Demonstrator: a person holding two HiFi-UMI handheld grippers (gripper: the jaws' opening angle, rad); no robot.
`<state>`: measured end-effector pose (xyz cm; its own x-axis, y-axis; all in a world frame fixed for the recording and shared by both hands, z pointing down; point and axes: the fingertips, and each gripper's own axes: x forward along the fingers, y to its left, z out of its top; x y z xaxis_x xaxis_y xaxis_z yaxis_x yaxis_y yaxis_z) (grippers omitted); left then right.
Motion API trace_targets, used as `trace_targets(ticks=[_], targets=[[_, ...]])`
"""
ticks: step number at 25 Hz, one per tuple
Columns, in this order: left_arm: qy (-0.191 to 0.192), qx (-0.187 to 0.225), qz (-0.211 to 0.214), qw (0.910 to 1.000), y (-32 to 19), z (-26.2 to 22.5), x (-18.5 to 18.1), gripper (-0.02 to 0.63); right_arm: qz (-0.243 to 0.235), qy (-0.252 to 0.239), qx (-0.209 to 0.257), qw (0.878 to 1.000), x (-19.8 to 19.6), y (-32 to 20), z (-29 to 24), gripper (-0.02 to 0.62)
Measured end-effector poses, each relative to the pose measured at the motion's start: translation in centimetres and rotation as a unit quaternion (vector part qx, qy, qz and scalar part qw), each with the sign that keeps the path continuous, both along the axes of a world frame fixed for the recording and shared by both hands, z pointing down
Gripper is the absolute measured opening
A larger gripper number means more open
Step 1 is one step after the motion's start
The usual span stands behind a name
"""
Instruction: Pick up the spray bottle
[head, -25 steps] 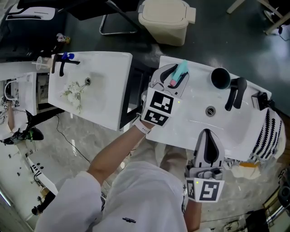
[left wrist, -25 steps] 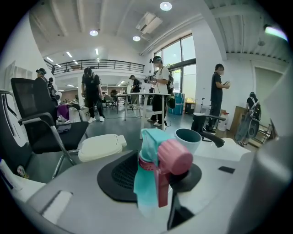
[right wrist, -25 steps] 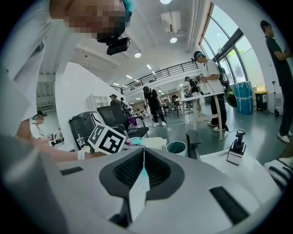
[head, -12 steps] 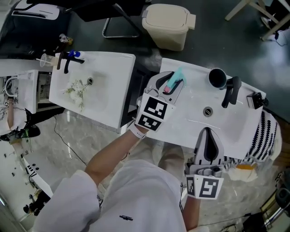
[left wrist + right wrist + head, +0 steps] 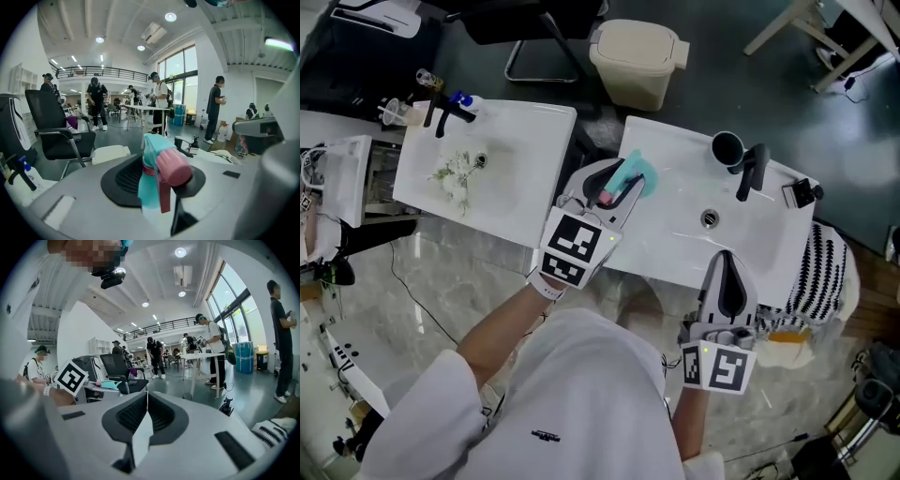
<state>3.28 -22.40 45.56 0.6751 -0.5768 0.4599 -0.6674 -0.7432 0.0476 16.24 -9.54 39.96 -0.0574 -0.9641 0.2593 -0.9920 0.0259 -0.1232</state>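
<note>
While your left gripper (image 5: 614, 190) clamps the spray bottle (image 5: 152, 185) near its pink head, body jutting beyond the tips, and your right gripper (image 5: 727, 274) is closed empty, any slackening could let it pivot and drop.

We saw the left gripper (image 5: 617, 187) carry the spray bottle (image 5: 636, 173) up and away from the sink's (image 5: 750, 234) back-left deck. It ended over the sink's left rim, nearer the front-left corner. The bottle's teal body went from lying over the deck to hanging partly past that rim. The gripper's marker cube (image 5: 577, 248) pulled out beyond the sink's left side.
</note>
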Motion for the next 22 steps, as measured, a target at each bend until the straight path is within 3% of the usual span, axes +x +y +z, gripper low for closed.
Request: trace_targets(ticks=[11, 22], targets=[[0.024, 0.038, 0.016, 0.9989, 6.3, -7.2, -4.0, 0.138, 0.009, 0.044, 0.023, 0.999, -0.6, 2.9, -4.8, 0.008], [0.035, 0.046, -0.024, 0.9980, 10.0, -10.2, -7.9, 0.138, 0.020, 0.064, 0.041, 0.997, -0.2, 4.1, -6.6, 0.008]])
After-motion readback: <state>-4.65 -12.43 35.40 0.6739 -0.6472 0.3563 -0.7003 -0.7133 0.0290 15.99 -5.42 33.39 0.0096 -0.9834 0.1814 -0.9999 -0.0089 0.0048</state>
